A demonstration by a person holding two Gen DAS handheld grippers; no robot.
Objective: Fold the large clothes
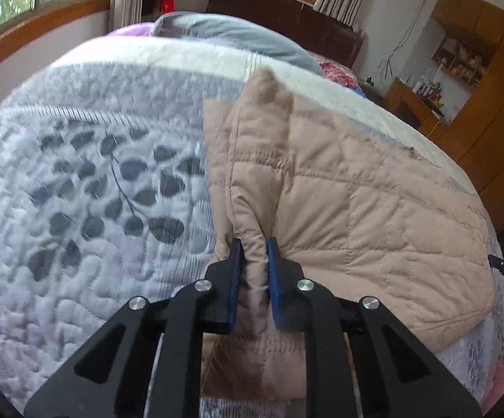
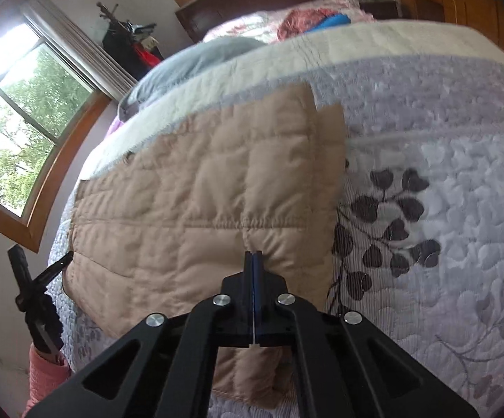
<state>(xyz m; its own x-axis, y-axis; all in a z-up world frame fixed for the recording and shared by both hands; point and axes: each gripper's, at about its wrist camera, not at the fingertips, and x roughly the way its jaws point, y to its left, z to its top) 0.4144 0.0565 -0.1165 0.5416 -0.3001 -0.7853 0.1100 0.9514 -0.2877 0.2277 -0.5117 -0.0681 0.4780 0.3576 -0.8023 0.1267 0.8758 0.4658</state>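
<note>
A beige quilted jacket (image 1: pixel 356 216) lies flat on the bed quilt (image 1: pixel 77 209). My left gripper (image 1: pixel 254 244) is shut on a raised ridge of the jacket near its left edge, and the fabric bunches up between the blue pads (image 1: pixel 236 278). In the right wrist view the jacket (image 2: pixel 189 202) fills the middle. My right gripper (image 2: pixel 253 254) has its jaws pressed flat together, tips against a small pucker in the jacket near its right side. No fabric shows between its pads. The left gripper (image 2: pixel 65 257) shows at the jacket's left edge.
The grey quilt (image 2: pixel 426 209) with a dark leaf pattern spreads beyond the jacket. A grey pillow (image 1: pixel 238 35) and a dark headboard (image 1: pixel 286 10) lie at the far end. A window (image 2: pixel 25 122) is on one side, wooden cabinets (image 1: pixel 478 104) on the other.
</note>
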